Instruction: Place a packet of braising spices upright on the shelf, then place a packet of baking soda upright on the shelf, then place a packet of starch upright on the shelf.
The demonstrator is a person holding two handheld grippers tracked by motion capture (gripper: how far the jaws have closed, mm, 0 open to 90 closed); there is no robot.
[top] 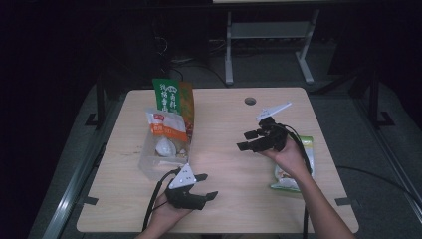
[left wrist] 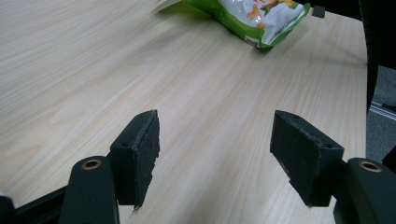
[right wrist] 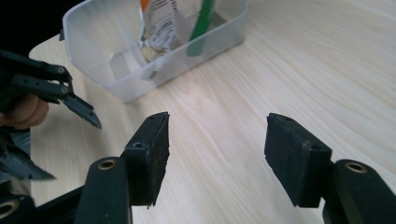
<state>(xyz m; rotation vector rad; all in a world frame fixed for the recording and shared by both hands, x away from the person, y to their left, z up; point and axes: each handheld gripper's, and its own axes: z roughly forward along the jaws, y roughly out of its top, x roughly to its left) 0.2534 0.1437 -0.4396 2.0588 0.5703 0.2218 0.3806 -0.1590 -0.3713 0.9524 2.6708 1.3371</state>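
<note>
A clear plastic bin [top: 148, 167] stands at the table's left, seen close in the right gripper view as the bin [right wrist: 116, 86]. It holds a tall green and orange bag [top: 168, 94], an orange and white pack [top: 166, 125] and a white item. A green snack bag [top: 286, 180] lies flat at the right, partly under my right hand; the left gripper view looks toward this bag [left wrist: 254, 16]. My left gripper [top: 209, 185] [left wrist: 215, 140] hovers by the bin's near corner, open and empty. My right gripper [top: 242, 140] [right wrist: 217, 144] points left toward the bin, open, nothing between its pads.
The wooden table [top: 224, 112] has a round cable hole [top: 250, 101] near its far edge. A grey metal stand [top: 268, 40] is on the floor behind. Bare wood lies between the bin and the snack bag. The left gripper's jaw tips [right wrist: 79, 109] reach in at the left of the right gripper view.
</note>
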